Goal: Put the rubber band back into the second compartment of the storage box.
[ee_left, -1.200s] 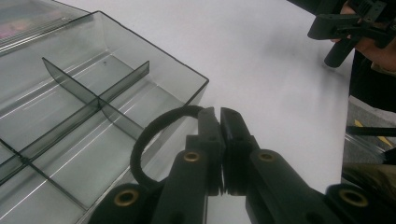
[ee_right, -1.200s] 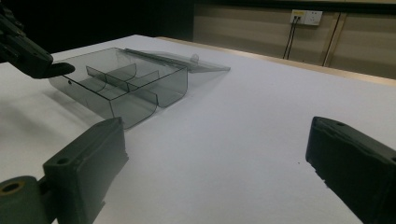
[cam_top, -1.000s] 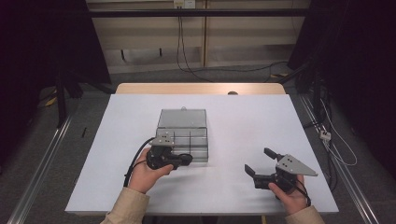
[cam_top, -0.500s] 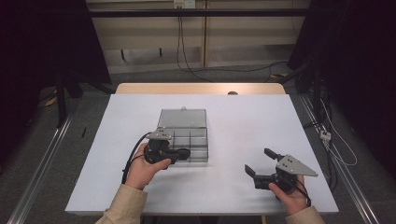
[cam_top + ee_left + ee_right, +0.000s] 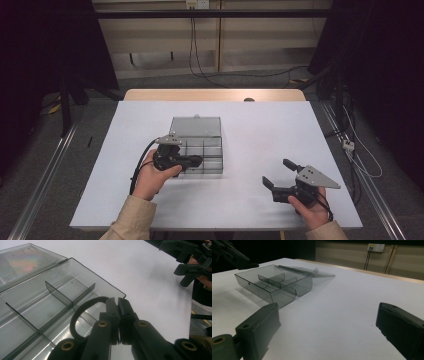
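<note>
Shifted since the earlier frames: left gripper (image 5: 192, 161), now slightly higher in the high view and over the near edge of the box; right gripper (image 5: 280, 176) unchanged at lower right.

Item 1 — left gripper, held in the person's left hand (image 5: 155, 175), lower centre-left of the high view. Jaws pressed together, pinching a black loop (image 5: 82, 312) that looks like a fabric hair band. In the left gripper view the loop arcs up and to the left from the closed jaws, at lower centre of the frame, hanging just above the compartments of the box; whether it touches the box cannot be told.

Item 2 — right gripper, held in the right hand (image 5: 310, 205), lower right of the high view. Jaws spread wide, nothing between them, over bare table surface, well apart from the box.

Item 3 — clear compartment box (image 5: 205, 150), centre of the high view, with internal dividers. Its lid (image 5: 196, 126) lies open and flat on the far side.

Item 4 — white table (image 5: 260, 125), bearing the box.

Item 5 — beyond the table, at the upper part of the frame: pale wall with cables (image 5: 192, 45) hanging from a socket (image 5: 196, 4).
</note>
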A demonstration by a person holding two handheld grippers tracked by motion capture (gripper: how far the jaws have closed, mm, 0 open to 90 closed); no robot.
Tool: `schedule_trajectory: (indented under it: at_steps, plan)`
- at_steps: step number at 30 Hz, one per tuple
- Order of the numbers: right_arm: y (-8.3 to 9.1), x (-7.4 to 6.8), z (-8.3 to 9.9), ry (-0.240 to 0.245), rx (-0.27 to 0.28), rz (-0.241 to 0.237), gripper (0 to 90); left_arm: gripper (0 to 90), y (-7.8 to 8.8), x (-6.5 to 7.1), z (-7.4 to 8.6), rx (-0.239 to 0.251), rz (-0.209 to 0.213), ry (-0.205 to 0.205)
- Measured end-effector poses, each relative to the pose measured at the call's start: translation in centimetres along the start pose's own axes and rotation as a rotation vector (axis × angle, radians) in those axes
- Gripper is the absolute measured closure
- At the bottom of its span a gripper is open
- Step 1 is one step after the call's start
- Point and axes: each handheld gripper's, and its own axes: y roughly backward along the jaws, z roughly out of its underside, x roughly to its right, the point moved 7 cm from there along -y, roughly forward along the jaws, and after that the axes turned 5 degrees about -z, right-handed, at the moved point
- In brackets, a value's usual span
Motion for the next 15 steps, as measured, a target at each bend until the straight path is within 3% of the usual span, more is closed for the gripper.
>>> schedule_trajectory:
  at_steps: [15]
  plan:
    - [0.10, -0.09, 0.02, 0.002, 0.000, -0.005, 4.7, 88.3, 0.09, -0.96, -0.51, 0.003, -0.020, 0.000]
